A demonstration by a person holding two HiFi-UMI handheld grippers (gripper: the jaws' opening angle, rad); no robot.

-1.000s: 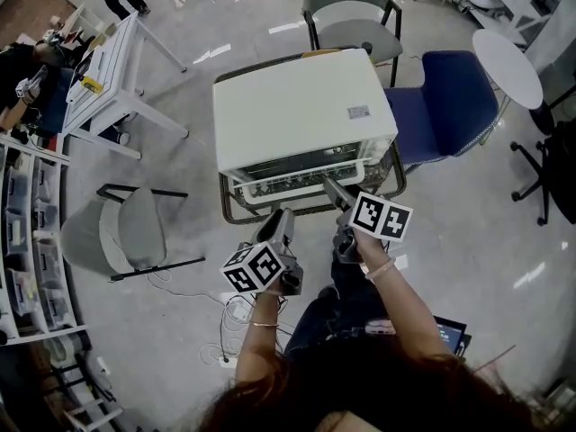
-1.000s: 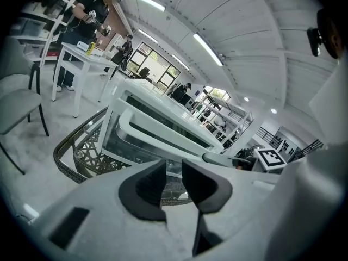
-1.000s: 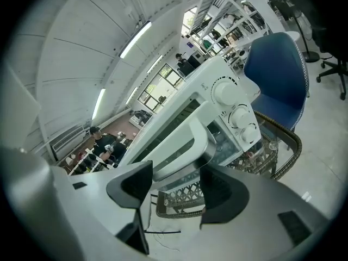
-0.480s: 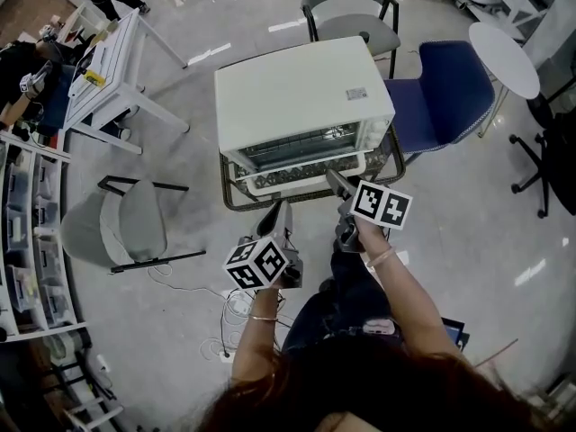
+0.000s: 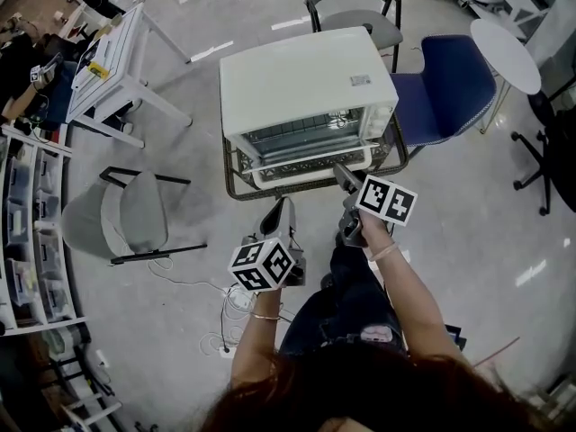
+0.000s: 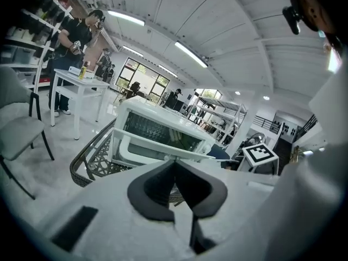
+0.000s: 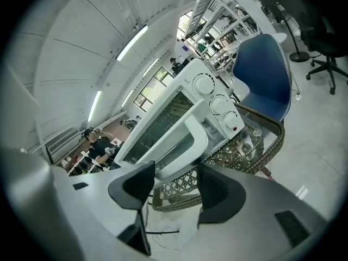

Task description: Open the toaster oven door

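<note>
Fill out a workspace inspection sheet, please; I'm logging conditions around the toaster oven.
Surface: wicker table, glass top, holding the toaster oven.
Job's things: toaster oven white; door ajar, top edge tilted outward.
Clutter: nothing seen.
Grippers: left gripper jaws shut, empty; right gripper jaws open, near the door, holding nothing.
Cables: power strip and white cable on the floor.
Surroundings: grey chair left, blue chair right, white desk, shelves.

1. A dark wicker surface (image 5: 232,180) stands on the glossy grey floor (image 5: 468,223).
2. A blue chair (image 5: 454,84) stands just beside its right side, and a grey chair (image 5: 353,12) behind it.
3. Another grey chair (image 5: 126,223) stands at the left, near white cables (image 5: 202,286).
4. A white desk (image 5: 112,57) stands at the upper left.
</note>
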